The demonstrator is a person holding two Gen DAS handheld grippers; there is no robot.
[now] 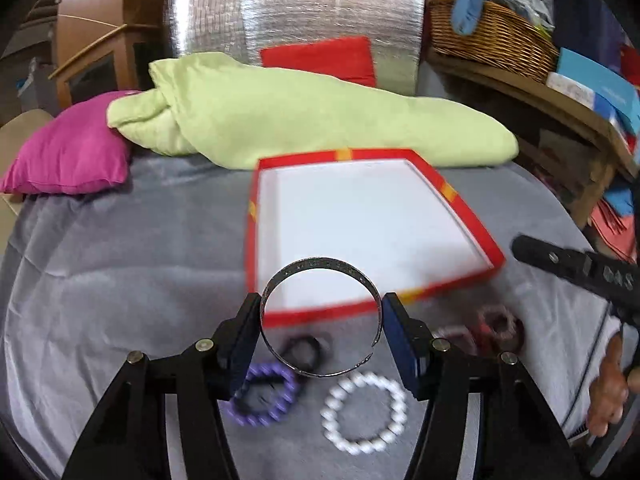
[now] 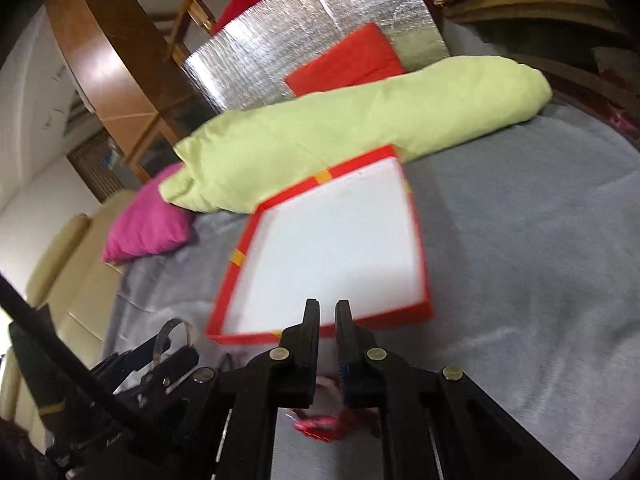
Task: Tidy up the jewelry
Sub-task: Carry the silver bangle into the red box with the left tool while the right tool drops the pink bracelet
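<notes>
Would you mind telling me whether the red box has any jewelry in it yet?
Empty. The red box shows only bare white lining in both views; the metal bangle is in the left claw, outside it.

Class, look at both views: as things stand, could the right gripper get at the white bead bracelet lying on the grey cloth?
Probably yes: the right gripper is shut and holds nothing, and the white bead bracelet lies uncovered, though the left gripper, clamping the metal bangle, hangs over it.

bed: grey blanket (image 1: 100, 264) | wooden cabinet (image 1: 92, 40) | wicker basket (image 1: 492, 36)

Black left gripper (image 1: 322, 320), dark blue pads, brass-coloured screws, black right gripper (image 2: 328, 322)
</notes>
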